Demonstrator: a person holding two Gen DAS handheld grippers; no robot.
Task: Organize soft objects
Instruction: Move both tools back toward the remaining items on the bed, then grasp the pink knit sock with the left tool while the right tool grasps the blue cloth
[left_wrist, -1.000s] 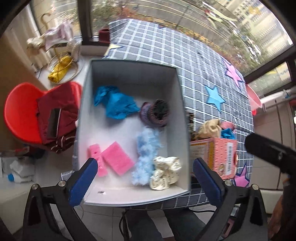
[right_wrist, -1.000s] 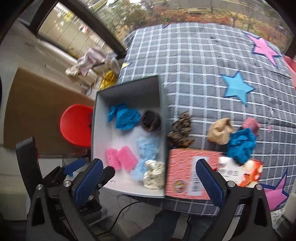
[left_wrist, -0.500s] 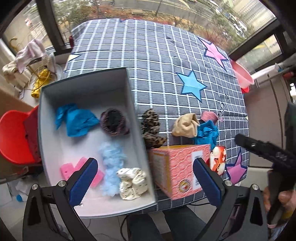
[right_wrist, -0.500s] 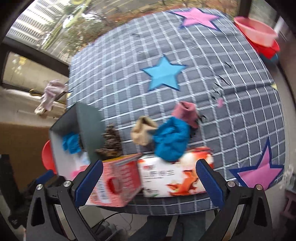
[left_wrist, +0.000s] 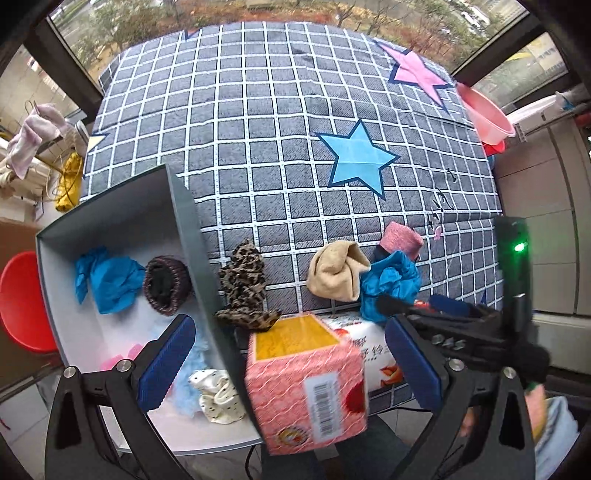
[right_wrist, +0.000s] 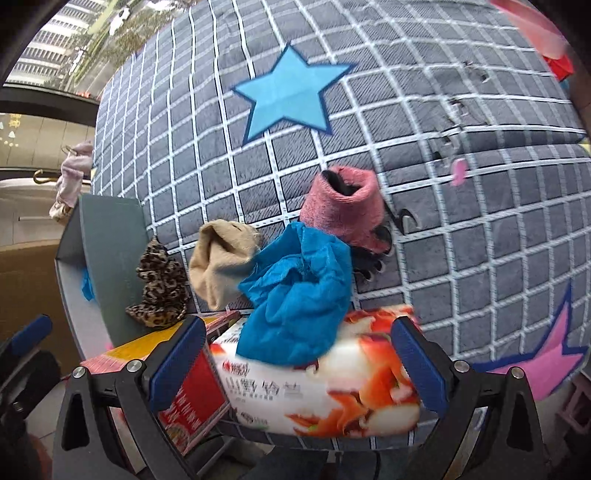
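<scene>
A grey box (left_wrist: 184, 206) at the table's left holds a blue cloth (left_wrist: 107, 275), a dark knit roll (left_wrist: 164, 290), pale blue fluff, pink sponges and a dotted cream scrunchie (left_wrist: 218, 400). Outside it lie a leopard scrunchie (left_wrist: 243, 284) (right_wrist: 159, 291), a beige sock (left_wrist: 334, 275) (right_wrist: 219, 262), a crumpled blue cloth (right_wrist: 295, 291) (left_wrist: 389, 284) and a pink sock (right_wrist: 343, 206) (left_wrist: 400, 236). My left gripper (left_wrist: 290, 365) hangs open over the near edge. My right gripper (right_wrist: 295, 365) is open, just short of the blue cloth.
A pink carton (left_wrist: 306, 384) (right_wrist: 181, 384) and a white printed packet (right_wrist: 321, 384) stand at the table's near edge. The grey checked cloth (left_wrist: 266, 129) with star patches stretches bare behind. A red chair (left_wrist: 18, 295) sits left; pink basins (left_wrist: 484, 114) far right.
Both grippers have swung right, away from the box. The right one has closed in on the blue cloth and pink sock. Both stay open and empty.
</scene>
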